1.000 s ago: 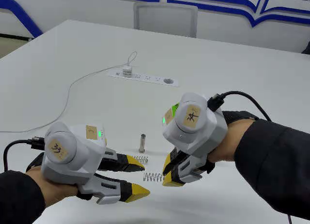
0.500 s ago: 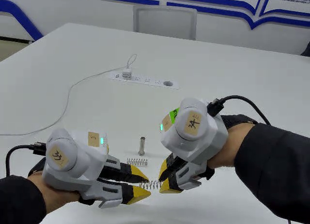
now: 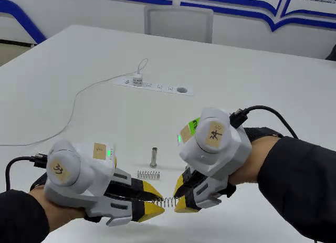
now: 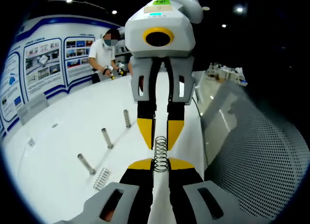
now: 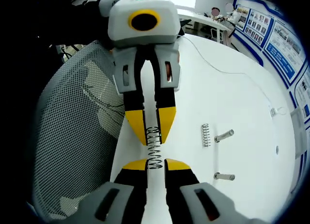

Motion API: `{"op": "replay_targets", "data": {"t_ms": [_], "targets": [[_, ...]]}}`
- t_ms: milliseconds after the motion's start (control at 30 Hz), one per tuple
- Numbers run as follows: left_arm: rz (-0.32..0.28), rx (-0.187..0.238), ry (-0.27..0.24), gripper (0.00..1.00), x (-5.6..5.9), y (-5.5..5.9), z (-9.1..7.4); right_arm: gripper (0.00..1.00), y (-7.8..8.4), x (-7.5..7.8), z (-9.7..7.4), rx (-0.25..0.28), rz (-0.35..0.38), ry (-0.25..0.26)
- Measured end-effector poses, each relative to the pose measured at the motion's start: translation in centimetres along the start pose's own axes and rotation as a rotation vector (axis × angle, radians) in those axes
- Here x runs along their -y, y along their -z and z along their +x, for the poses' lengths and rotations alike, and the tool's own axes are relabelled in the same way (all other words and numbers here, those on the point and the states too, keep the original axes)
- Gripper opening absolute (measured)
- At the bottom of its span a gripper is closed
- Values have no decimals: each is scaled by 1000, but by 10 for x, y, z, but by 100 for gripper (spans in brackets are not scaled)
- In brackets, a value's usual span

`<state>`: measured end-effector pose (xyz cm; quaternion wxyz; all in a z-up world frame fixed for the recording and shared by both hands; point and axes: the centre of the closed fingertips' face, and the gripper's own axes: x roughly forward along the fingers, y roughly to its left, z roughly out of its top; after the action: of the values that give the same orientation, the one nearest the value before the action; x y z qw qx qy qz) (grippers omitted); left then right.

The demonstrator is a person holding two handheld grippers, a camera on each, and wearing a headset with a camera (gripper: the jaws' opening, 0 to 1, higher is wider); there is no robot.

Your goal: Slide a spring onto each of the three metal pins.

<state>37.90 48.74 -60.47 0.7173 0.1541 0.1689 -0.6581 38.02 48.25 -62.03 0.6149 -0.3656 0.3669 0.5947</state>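
Note:
A small steel spring (image 3: 168, 202) hangs level between my two grippers, just above the white table (image 3: 236, 75). My left gripper (image 3: 156, 201) is shut on its left end and my right gripper (image 3: 180, 200) is shut on its right end. In the left gripper view the spring (image 4: 160, 154) runs from my own tips (image 4: 160, 164) up to the right gripper's tips. In the right gripper view the spring (image 5: 154, 147) shows the same way. A second spring (image 3: 148, 175) lies beside an upright metal pin (image 3: 154, 157). Three pins (image 4: 107, 138) stand in a row.
A white power strip (image 3: 155, 85) with a plugged cable lies mid-table, and a grey chair (image 3: 178, 20) stands at the far edge. A mesh chair back (image 4: 252, 146) is near the table's front edge. A person (image 4: 109, 54) stands far off.
My left gripper moved right to the free end of the spring and its jaws came together on it. My right gripper shifted slightly lower with the spring.

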Motion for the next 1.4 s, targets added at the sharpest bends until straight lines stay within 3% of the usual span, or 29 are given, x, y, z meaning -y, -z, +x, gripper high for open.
{"op": "replay_targets", "data": {"t_ms": [367,767,1100,1400], "targets": [[-4,18,-2,10,-1,-3,-1,12,0,0,-1,18,11,4],[-10,1,-5,10,-2,2,0,12,-27,2,-17,95,23,11],[-8,-2,-4,11,-1,3,1,12,-41,-2,-18,111,-2,1],[-12,3,-2,11,-1,3,3,12,-42,-2,-17,103,-9,-3]]}}
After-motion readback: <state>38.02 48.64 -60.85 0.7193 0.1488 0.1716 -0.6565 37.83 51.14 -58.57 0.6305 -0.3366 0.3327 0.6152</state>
